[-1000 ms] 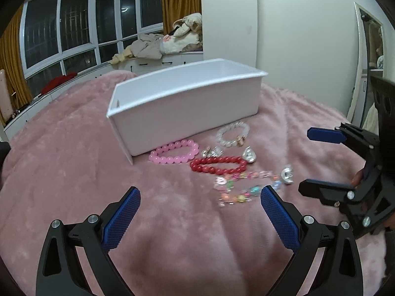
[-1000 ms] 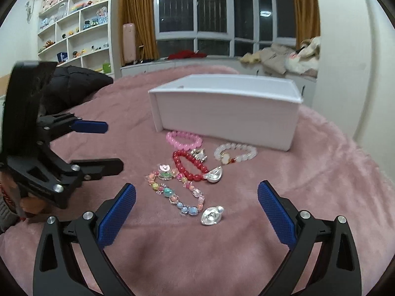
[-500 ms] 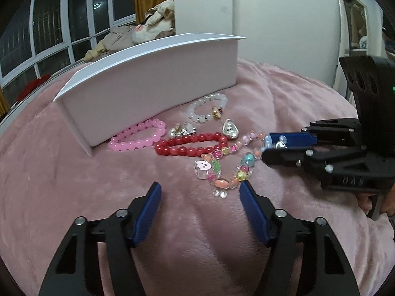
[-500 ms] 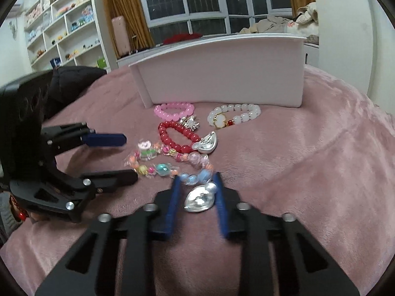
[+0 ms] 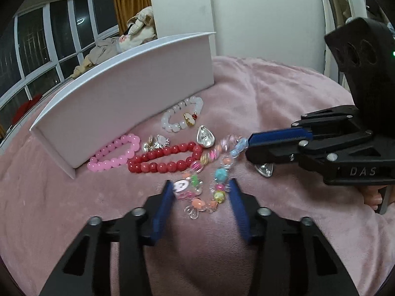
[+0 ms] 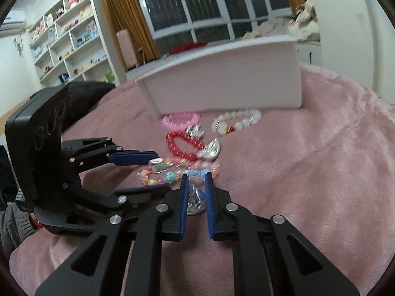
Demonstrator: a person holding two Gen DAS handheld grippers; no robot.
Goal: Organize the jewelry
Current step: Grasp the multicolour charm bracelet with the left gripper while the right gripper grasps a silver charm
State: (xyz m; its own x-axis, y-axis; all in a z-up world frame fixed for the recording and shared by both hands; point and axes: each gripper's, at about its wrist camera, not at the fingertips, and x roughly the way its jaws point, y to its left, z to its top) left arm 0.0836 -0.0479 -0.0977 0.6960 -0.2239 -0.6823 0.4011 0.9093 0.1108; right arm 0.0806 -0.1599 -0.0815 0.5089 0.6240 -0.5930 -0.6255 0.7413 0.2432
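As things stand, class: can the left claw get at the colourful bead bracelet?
Probably yes. The left claw already straddles the near end of the colourful bracelet, open, with nothing between them.

Two low, close views, shared jewelry [image 5: 202, 172]

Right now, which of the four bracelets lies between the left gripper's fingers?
The multicoloured charm bracelet, between the left gripper pads. The red, pink and white bracelets lie farther off, nearer the white box.
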